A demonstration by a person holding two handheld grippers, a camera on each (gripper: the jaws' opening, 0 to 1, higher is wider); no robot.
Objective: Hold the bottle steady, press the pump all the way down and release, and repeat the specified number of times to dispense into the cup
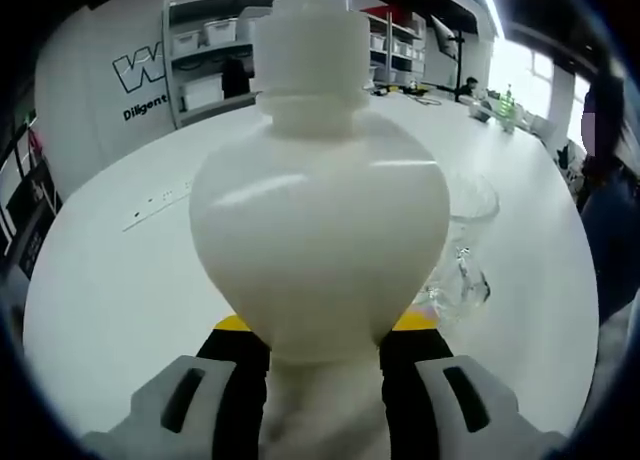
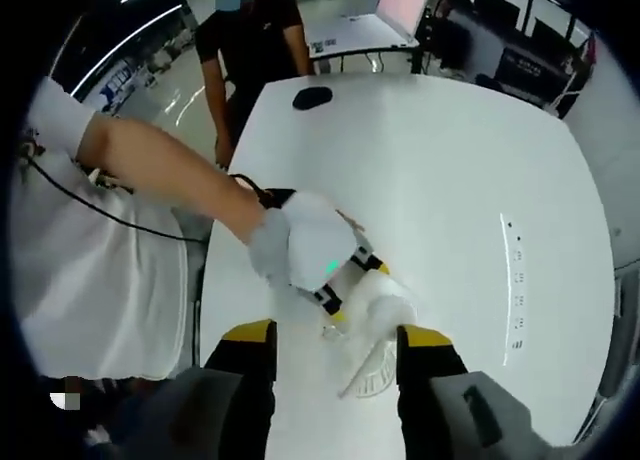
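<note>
The white pump bottle (image 1: 318,210) looms close in the left gripper view, its round body bulging above my left gripper (image 1: 325,350), whose jaws are shut on its lower part. A clear glass cup (image 1: 465,235) stands just behind the bottle to the right. The right gripper view looks down from above. There my right gripper (image 2: 337,348) hangs open, its yellow-tipped jaws wide apart, over the bottle's white top (image 2: 388,308) and the cup (image 2: 376,380). A gloved hand holds the left gripper (image 2: 310,250) against the bottle.
All of this stands on a large white table (image 2: 450,160). On it lie a dark object (image 2: 312,97) at the far end and an inset socket strip (image 2: 516,280). A person in black (image 2: 250,40) stands beyond the table. Shelves with bins (image 1: 205,60) line the wall.
</note>
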